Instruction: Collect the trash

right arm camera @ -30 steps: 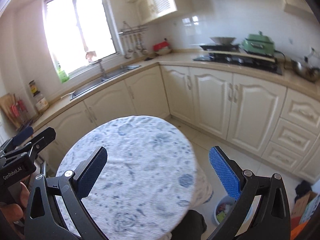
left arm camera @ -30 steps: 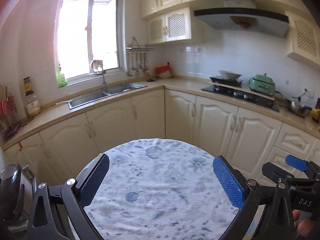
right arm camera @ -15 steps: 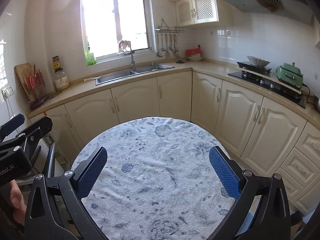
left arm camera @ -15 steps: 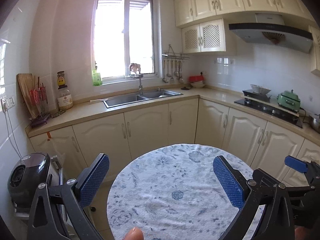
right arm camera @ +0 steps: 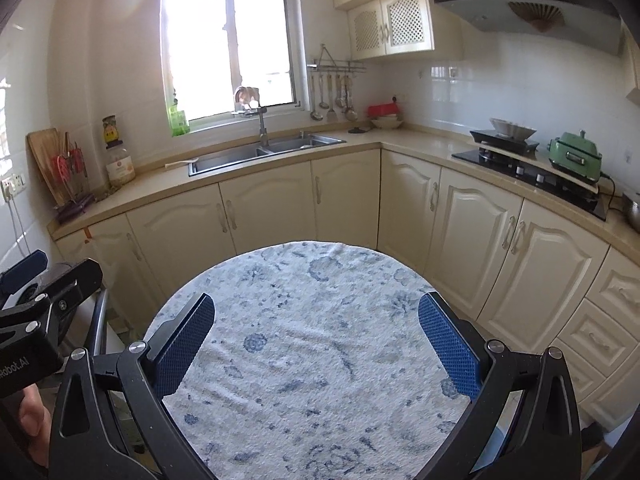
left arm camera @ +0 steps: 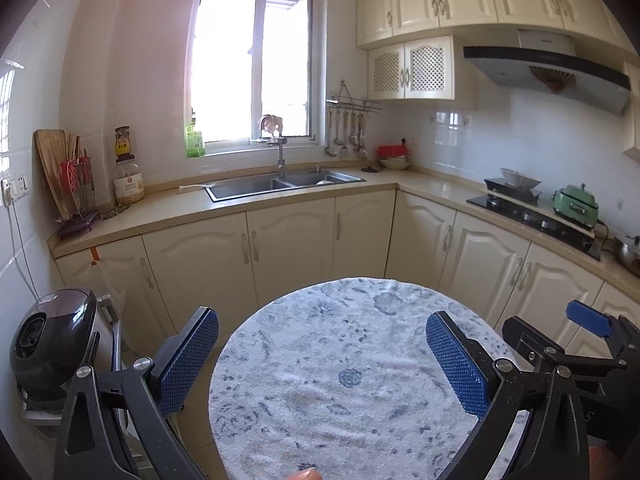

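Note:
My left gripper (left arm camera: 322, 344) is open and empty, held above a round table (left arm camera: 340, 380) covered with a white and blue cloth. My right gripper (right arm camera: 316, 336) is open and empty above the same table (right arm camera: 312, 340). The right gripper also shows at the right edge of the left wrist view (left arm camera: 576, 340), and the left gripper shows at the left edge of the right wrist view (right arm camera: 36, 300). No trash shows on the cloth or anywhere else in either view.
Cream cabinets (left arm camera: 288, 236) with a beige counter run along the far walls. A steel sink (left arm camera: 280, 184) sits under the window. A stove (left arm camera: 532, 212) and green pot (left arm camera: 576, 204) stand right. A black appliance (left arm camera: 52, 340) sits left of the table.
Both views have swung left and tilted up. The window, sink and left counter now sit centred, and the round table lies squarely below both grippers. Both grippers stayed open.

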### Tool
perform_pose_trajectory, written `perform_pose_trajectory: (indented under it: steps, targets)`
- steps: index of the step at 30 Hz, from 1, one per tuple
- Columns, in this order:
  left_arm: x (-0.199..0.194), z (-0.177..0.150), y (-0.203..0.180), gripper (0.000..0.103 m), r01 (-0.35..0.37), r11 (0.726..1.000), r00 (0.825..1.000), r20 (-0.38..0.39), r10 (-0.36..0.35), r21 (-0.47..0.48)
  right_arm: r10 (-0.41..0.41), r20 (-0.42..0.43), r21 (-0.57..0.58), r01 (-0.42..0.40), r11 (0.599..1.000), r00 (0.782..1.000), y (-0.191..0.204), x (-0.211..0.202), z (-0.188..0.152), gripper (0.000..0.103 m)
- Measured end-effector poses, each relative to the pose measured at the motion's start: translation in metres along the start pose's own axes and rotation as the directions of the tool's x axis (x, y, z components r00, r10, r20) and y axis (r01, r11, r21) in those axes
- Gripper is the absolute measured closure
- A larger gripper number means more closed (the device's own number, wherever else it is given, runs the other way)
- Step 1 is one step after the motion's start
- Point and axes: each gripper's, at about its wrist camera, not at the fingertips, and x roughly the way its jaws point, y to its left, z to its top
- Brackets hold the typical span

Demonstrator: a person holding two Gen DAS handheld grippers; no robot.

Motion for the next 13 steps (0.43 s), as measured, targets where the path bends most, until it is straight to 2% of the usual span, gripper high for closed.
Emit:
perform_pose_trajectory:
  steps: [13]
  targets:
    - [0.0037,-0.0076,0.0018,0.001,0.021,1.0,1.0,0.023,-0.021,-0.008,0.002,0.002,0.004,-0.002,1.0,1.0,-0.0029,-0.001,0.0005,0.0]
